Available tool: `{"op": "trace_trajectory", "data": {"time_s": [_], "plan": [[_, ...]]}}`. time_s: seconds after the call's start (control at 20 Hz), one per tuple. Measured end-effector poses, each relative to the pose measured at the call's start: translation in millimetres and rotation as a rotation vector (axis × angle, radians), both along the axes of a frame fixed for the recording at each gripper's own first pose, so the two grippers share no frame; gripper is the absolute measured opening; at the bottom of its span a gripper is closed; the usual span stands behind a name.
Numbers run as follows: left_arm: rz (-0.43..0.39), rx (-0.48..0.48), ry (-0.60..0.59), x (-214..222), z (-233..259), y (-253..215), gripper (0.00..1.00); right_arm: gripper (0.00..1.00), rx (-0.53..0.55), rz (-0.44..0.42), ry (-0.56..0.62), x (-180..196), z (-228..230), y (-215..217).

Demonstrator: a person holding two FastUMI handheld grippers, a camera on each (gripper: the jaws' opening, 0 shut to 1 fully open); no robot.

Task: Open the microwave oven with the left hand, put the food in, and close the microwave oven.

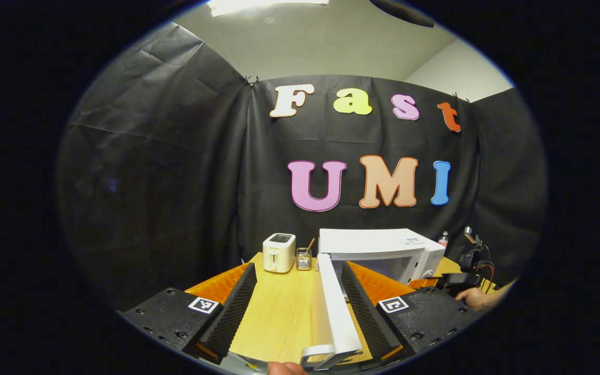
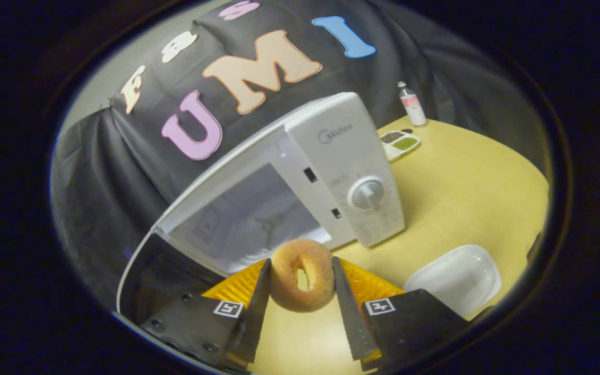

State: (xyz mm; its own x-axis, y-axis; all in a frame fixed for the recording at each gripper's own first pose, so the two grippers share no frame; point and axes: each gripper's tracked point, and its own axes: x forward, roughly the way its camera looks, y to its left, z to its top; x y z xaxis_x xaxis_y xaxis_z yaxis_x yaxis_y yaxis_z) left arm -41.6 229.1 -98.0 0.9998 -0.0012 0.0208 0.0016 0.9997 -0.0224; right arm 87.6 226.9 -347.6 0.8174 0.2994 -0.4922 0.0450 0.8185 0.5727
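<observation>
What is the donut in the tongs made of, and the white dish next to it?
The donut looks like baked or fried dough with a grainy, sugary crust; it could be a model. The white dish looks like glazed ceramic or hard plastic: smooth, with a soft shine. The right tongs pinch the donut on both sides.

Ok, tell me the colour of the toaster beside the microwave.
White toaster, clearest in the left gripper view.
</observation>
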Motion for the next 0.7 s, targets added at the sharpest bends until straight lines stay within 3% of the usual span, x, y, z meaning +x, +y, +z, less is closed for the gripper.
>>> {"op": "trace_trajectory", "data": {"time_s": [0.4,0.65,0.7], "plan": [[0.015,0.056,0.084,-18,-19,10,0.96,0.63,0.197,-0.09,0.041,49,-11,80],[0.023,0.051,0.132,-18,-29,16,0.96,0.63,0.175,-0.185,0.008,85,-30,100],[0.024,0.05,0.135,-17,-29,16,0.96,0.69,0.177,-0.196,0.018,89,-35,105]]}}
